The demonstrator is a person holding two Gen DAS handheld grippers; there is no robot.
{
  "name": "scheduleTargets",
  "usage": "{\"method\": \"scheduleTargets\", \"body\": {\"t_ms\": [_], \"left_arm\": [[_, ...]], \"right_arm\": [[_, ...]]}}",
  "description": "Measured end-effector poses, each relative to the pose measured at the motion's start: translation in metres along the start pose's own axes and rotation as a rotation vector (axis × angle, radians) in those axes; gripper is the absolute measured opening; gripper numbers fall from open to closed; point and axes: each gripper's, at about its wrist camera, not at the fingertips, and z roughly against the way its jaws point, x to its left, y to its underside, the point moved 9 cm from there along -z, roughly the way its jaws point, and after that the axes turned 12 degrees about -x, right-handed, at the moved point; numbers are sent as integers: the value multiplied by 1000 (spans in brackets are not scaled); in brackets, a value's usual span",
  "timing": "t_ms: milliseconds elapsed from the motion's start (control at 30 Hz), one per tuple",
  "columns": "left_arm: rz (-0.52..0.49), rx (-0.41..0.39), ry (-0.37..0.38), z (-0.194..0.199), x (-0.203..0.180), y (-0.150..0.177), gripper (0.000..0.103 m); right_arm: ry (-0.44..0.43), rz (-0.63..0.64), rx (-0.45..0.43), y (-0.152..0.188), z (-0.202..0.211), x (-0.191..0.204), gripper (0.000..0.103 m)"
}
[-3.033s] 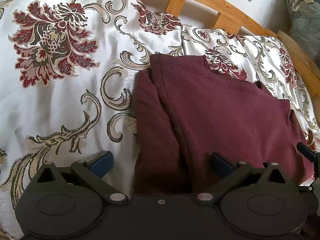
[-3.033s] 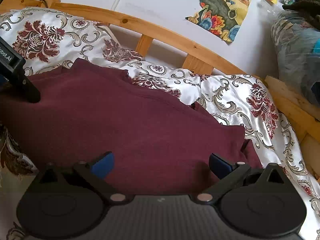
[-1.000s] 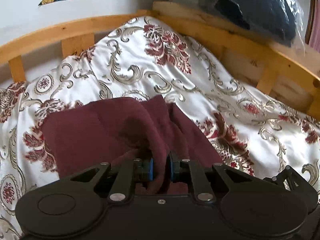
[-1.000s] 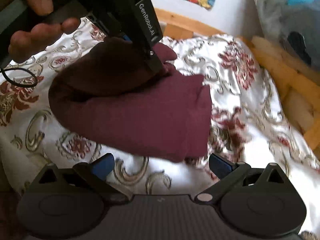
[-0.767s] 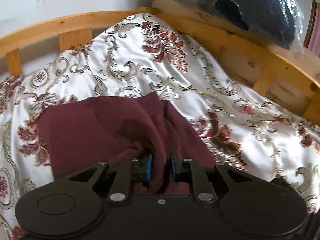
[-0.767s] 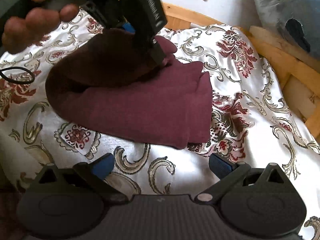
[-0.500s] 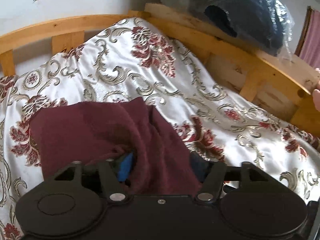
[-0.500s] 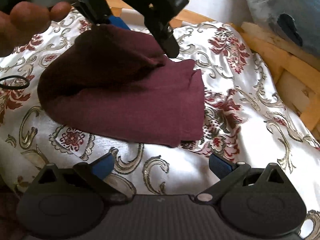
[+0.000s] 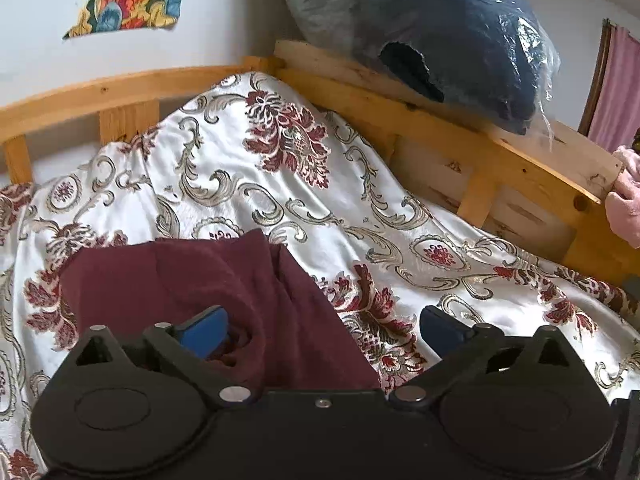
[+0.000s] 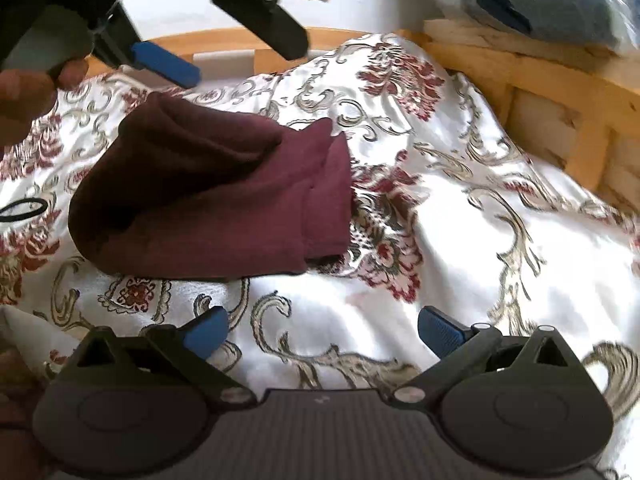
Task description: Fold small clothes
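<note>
A maroon garment (image 9: 168, 284) lies folded into a thick bundle on the patterned bedspread; it also shows in the right wrist view (image 10: 224, 196). My left gripper (image 9: 320, 326) is open, just above the near edge of the garment, with a fold bulging beside its left blue pad. In the right wrist view the left gripper (image 10: 224, 44) hangs open above the bundle's far end, apart from it. My right gripper (image 10: 320, 330) is open and empty over the bare bedspread, in front of the garment.
The white satin bedspread (image 10: 500, 240) with red floral pattern covers the bed. A wooden bed rail (image 9: 460, 136) runs behind and to the right. A plastic-wrapped dark bundle (image 9: 440, 20) rests on the rail. A black hair tie (image 10: 22, 204) lies at the left.
My left gripper has opened and let go of the maroon garment, then lifted off it. The garment now lies folded on the bed. My right gripper stayed open and drew back slightly.
</note>
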Motion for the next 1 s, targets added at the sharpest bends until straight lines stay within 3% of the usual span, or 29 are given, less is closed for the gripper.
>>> {"method": "scheduleTargets", "body": {"t_ms": [400, 800, 1000], "left_arm": [[1, 7, -78, 23, 10, 3, 102], [53, 5, -171, 51, 65, 25, 102], [37, -22, -169, 62, 79, 37, 102]], "right_arm": [[-21, -191, -18, 4, 8, -32, 103], [7, -157, 2, -3, 2, -25, 103], [65, -89, -8, -16, 2, -22, 103]]}}
